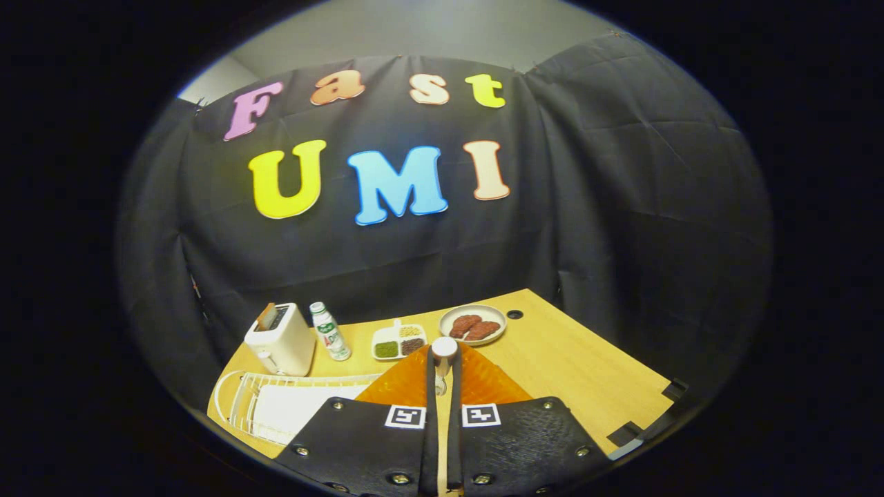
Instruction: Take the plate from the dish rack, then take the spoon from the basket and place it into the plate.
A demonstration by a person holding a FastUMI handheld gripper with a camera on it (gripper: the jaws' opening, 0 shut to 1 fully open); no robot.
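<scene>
A: What sits nearest?

B: The gripper (442, 386), its two black fingers (359, 435) drawn almost together, a thin slit left between them. In that slit stands a slim handle with a round white end, which looks like the spoon (443, 347), upright and pinched from both sides.

A: And under the fingers?

B: An orange plate (483, 383) lies just beyond them, its ribbed surface spreading to either side of the spoon. The spoon's end is above it; I cannot tell whether they touch.

A: Where is the rack?

B: The white wire dish rack (238, 400) is at the near left, by the bench's near-left edge, a white sheet lying in it.

A: Any free room?

B: The right side of the wooden bench (573, 366) is bare out to its right edge, where dark brackets clip the corner.

A: Farther off?

B: At the far left a white toaster (280, 339), then a small bottle (329, 332) just right of it, a divided tray (398, 342) of grains, and a plate of brown food (473, 324) near a dark hole in the bench. Behind them hangs the black cloth wall.
</scene>
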